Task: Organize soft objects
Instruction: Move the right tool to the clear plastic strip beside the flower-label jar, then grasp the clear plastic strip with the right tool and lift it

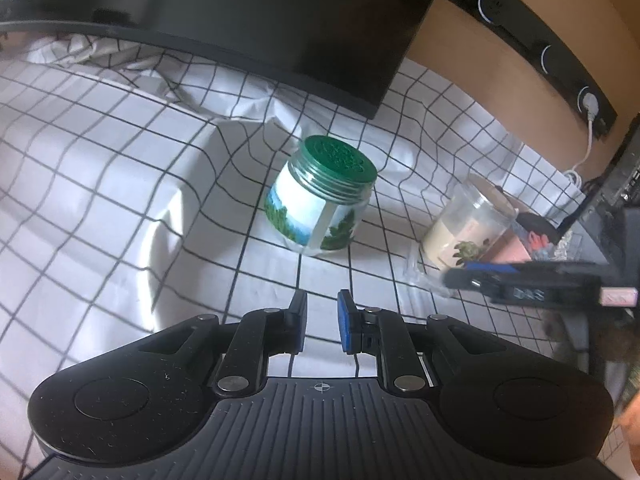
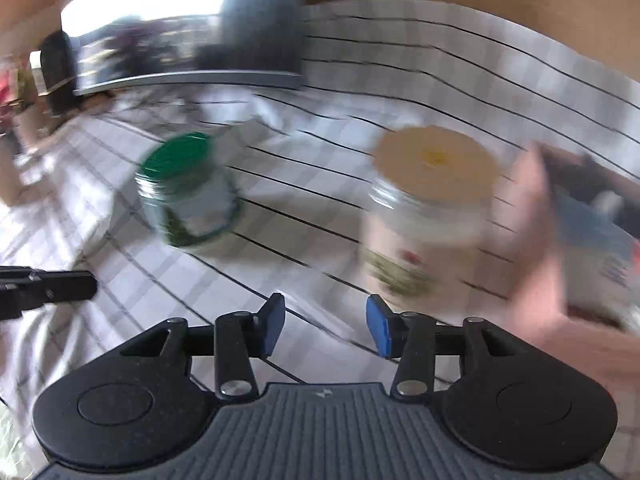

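Checked cloth (image 1: 100, 208) under green-lidded jar (image 1: 320, 196), monitor (image 1: 260, 20) behind

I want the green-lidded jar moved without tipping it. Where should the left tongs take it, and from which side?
Take the green-lidded jar by its ribbed lid and neck, coming in from above and the near side. It stands upright on the checked cloth with bare cloth all around, and the lid looks narrower than the body. The left tongs, nearly closed and empty, would probably need to open first.

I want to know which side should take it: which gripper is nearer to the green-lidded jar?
Left. The left gripper points at the green-lidded jar just ahead; the right gripper sits off to its right, facing the tan-lidded jar.
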### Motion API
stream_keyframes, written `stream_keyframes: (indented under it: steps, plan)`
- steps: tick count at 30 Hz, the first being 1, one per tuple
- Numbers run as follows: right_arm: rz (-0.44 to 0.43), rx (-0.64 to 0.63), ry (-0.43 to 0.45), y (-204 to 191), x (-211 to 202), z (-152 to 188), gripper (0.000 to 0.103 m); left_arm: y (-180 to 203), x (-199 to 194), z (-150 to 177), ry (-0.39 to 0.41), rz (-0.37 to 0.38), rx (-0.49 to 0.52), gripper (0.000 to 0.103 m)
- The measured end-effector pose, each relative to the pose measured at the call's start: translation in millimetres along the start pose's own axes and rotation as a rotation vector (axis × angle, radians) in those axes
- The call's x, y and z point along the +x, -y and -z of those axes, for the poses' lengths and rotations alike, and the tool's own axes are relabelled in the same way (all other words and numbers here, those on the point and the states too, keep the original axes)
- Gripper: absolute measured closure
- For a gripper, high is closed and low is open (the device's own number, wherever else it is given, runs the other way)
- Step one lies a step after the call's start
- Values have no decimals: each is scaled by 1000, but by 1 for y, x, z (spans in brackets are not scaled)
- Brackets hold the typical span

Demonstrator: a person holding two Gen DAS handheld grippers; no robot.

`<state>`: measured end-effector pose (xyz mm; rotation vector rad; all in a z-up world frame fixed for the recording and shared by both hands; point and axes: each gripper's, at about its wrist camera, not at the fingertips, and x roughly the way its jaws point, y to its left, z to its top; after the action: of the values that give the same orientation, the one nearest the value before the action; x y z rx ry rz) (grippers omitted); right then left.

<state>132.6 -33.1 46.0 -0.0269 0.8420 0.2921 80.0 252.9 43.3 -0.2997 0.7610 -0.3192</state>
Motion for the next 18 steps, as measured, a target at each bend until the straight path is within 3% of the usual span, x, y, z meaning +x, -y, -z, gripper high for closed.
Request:
stream_keyframes:
  steps: [1, 8, 13, 18]
  plan:
    - [19, 16, -6, 3, -1, 4, 47, 1, 4, -1, -6, 3, 1, 85]
    - [48, 1, 16, -26, 28, 9, 43, 20, 24, -3, -52, 54, 39, 85]
    - [57, -121, 57, -48, 49, -1, 43, 27, 19, -10, -54, 40, 64, 85]
    - [30, -79, 40, -42, 58, -12, 43, 25, 7, -16, -35, -1, 68, 85]
